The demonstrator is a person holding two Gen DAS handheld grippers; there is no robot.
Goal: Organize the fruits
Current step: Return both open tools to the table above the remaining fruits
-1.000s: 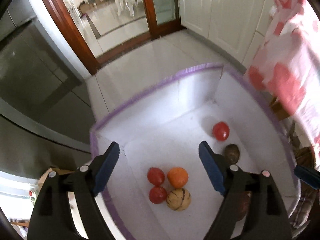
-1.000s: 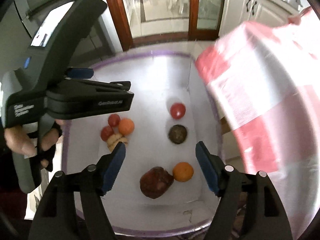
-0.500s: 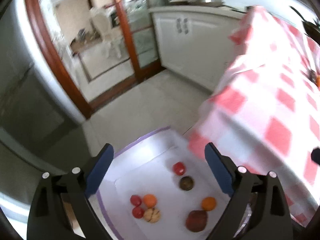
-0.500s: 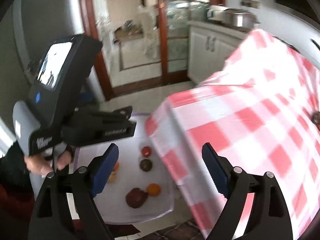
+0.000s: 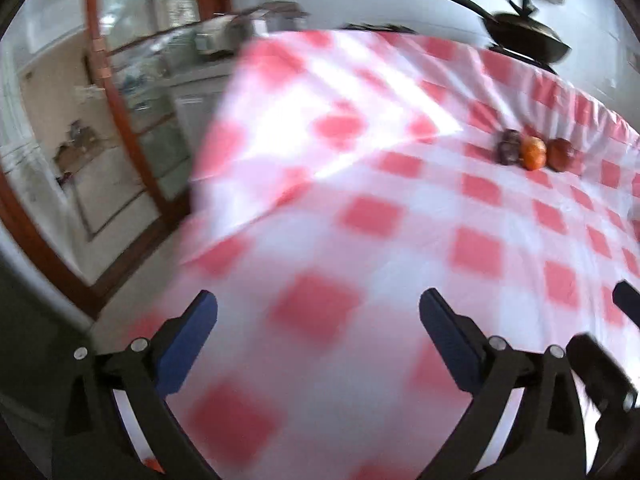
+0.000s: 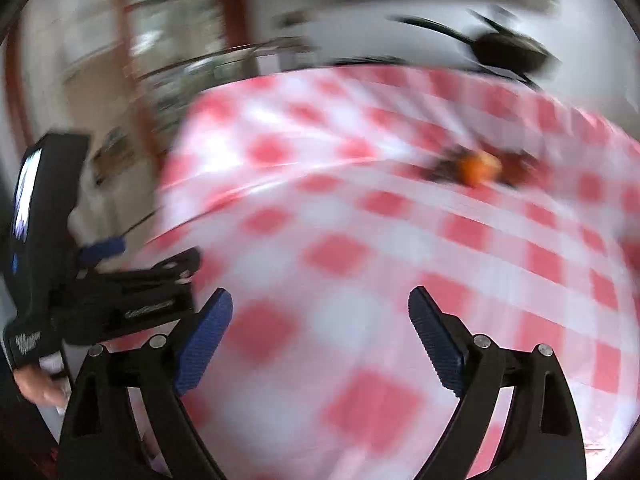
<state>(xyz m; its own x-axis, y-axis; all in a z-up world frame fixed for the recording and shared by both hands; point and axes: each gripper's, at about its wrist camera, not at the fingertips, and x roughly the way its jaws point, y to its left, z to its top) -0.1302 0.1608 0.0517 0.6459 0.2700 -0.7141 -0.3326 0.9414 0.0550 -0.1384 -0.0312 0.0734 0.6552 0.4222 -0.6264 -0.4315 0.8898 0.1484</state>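
Three fruits sit in a row far back on the red-and-white checked tablecloth (image 5: 400, 240): a dark purple one (image 5: 509, 151), an orange (image 5: 533, 153) and a dark red one (image 5: 561, 154). The right wrist view shows them blurred, with the orange (image 6: 478, 172) in the middle. My left gripper (image 5: 318, 322) is open and empty above the near part of the cloth. My right gripper (image 6: 320, 320) is open and empty too, well short of the fruits. The left gripper's body (image 6: 80, 280) shows at the left of the right wrist view.
A black pan (image 5: 524, 36) stands on the counter behind the table. A wood-framed glass door (image 5: 132, 92) is at the left. The table's left edge (image 5: 208, 184) drops to the floor. Both views are motion-blurred.
Both grippers have risen from over the white box of fruits on the floor and swung up over the tabletop. The box has left both views. The jaws stayed open.
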